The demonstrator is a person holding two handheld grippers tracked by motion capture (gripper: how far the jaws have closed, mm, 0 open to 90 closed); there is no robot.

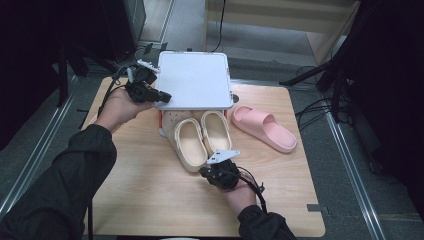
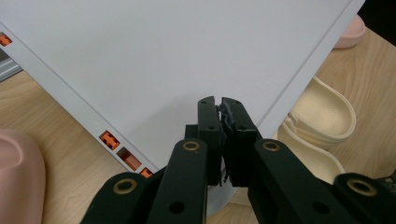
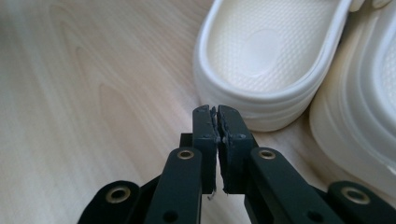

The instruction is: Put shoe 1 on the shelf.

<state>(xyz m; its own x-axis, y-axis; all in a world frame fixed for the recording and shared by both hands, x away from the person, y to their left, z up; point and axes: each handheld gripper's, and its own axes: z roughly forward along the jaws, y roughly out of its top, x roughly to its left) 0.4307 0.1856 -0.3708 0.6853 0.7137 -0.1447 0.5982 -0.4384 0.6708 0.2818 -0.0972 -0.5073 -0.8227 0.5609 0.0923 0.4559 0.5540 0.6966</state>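
Two cream clogs point(image 1: 202, 137), one pink slide point(image 1: 263, 128), one white lid point(image 1: 194, 80). Left hand-held gripper point(image 1: 162, 96) clamped on lid's edge; right hand-held gripper point(image 1: 210, 172) closed, empty. Bench point(image 1: 145, 190) front open.

A: Any writing, labels or numbers readable on the lid point(image 2: 163, 56), cream clogs point(image 1: 202, 137) or pink slide point(image 1: 263, 128)?
B: None legible. Surfaces near both grippers are unmarked.

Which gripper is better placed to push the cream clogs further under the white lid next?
Right. The right gripper, shut, sits at the heel of the cream clogs. The left gripper, also shut, is up against the white lid, likely propping it.
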